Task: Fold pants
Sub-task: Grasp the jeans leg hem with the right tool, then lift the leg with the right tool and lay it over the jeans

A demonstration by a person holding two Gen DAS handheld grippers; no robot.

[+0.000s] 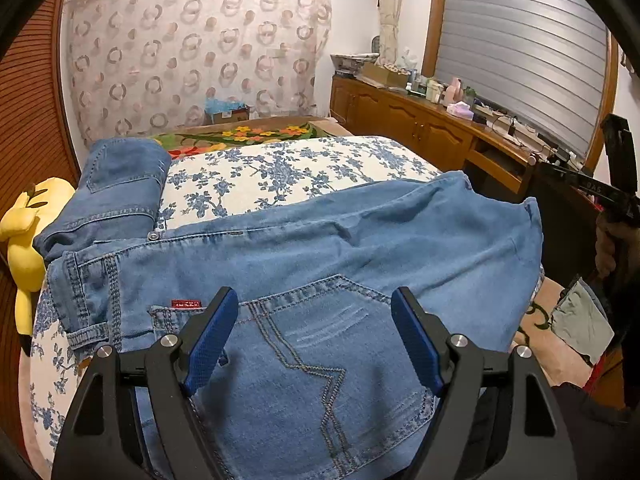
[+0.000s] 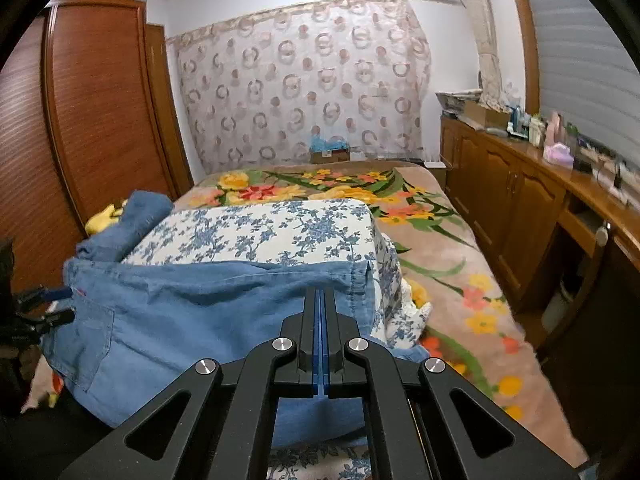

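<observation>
- My left gripper [image 1: 314, 336] hovers open over the back pocket [image 1: 316, 364], fingers spread, holding nothing. My right gripper [image 2: 320, 300] has its blue pads pressed together; I cannot tell whether any denim is caught between them.
- The bed [image 2: 440, 248] carries a blue-flowered cushion [image 2: 260, 232], and the pants [image 1: 320, 240] lie across it, waistband toward my left, leg hems toward my right.
- The hem end [image 2: 360, 276] sits at the cushion's edge. If I pull sideways, that end could slide off and spoil the fold.
- A second denim piece [image 1: 120, 184] lies folded just beside the waistband [image 1: 88, 276]; a careless sweep could drag it along.
- Closing my left gripper on the pocket alone would probably lift one layer, not both.
</observation>
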